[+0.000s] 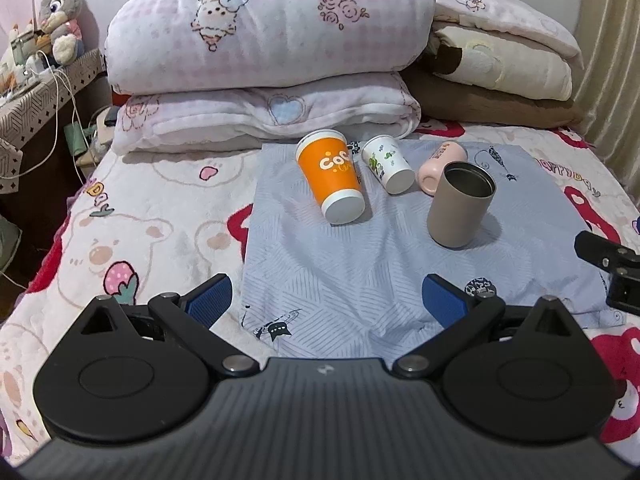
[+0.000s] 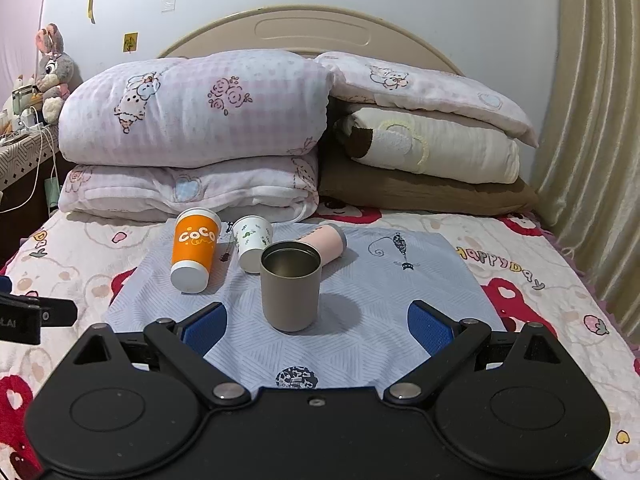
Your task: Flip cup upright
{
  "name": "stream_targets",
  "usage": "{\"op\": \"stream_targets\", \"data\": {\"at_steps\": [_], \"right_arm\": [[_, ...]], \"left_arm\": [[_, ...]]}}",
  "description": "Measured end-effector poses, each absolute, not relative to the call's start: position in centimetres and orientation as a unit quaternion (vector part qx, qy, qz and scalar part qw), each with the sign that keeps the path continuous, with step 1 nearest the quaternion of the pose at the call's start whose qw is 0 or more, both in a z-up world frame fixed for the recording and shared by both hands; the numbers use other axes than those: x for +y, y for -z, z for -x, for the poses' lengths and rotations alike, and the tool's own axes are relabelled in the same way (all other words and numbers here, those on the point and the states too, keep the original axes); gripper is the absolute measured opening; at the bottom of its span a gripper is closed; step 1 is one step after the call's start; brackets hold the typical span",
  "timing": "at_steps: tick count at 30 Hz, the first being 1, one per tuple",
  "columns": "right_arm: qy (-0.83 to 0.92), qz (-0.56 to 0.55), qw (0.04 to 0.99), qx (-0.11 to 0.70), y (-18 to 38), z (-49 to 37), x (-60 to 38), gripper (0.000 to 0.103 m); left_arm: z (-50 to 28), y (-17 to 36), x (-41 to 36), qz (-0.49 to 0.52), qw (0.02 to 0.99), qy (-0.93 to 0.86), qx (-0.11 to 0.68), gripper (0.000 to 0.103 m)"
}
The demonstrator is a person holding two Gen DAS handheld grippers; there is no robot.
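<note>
Right wrist view: right gripper (image 2: pixel 318 326) jaws spread wide, holding nothing; grey metal cup (image 2: pixel 290 286) stands upright, mouth up, at frame centre just beyond and between the blue pads (image 2: pixel 430 326). Left gripper (image 1: pixel 328 304) likewise wide open and empty, grey cup well beyond it, upper right. Count: four cups on the blue cloth (image 2: pixel 380 280): one grey upright; orange cup (image 2: pixel 194 254), small white cup (image 2: pixel 252 243), pink cup (image 2: pixel 328 242) lying down.

On my pale blue patterned cloth (image 2: pixel 360 280) the taupe metal tumbler (image 2: pixel 291 286) stands upright nearest me. Behind it lie three cups in a row: orange paper cup (image 2: pixel 194 250) leftmost, small white printed cup (image 2: pixel 252 242) middle, pink cup (image 2: pixel 328 242) right.
</note>
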State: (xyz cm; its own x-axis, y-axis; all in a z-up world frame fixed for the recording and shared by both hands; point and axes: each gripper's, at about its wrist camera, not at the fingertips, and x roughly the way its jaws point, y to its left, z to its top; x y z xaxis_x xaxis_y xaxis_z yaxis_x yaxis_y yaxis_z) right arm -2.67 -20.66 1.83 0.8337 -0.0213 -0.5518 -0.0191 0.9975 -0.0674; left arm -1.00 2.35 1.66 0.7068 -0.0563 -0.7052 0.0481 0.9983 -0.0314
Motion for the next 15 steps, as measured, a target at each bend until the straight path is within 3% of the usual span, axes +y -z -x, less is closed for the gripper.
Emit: {"op": "stream_targets", "data": {"at_steps": [15], "right_arm": [[0.01,0.035,0.956,0.29,-2.02,2.88,-20.88,0.099]], "left_arm": [[0.8,-1.6,3.04,0.014,0.922,0.009,0.386,0.103]]}}
